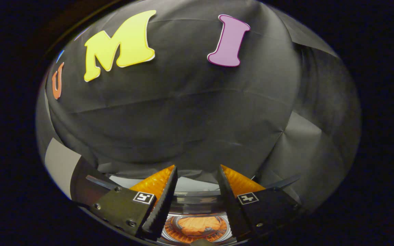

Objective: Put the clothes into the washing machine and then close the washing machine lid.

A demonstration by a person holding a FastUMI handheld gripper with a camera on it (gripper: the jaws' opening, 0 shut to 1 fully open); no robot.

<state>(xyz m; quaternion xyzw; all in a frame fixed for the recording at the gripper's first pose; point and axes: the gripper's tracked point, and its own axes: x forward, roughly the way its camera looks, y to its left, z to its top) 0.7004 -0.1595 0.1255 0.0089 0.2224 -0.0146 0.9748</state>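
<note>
With its fingers spread apart and gripping nothing, my hand-held gripper hovers above the washing machine. Below and between the fingers I see the open drum, where the clothes lie as an orange bundle. I judge loading done; the raised lid awaits closing.

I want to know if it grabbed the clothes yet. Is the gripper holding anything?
No. The gripper is open, with nothing between its fingers. An orange crumpled cloth lies below them, inside the round shiny washing machine drum.
</note>
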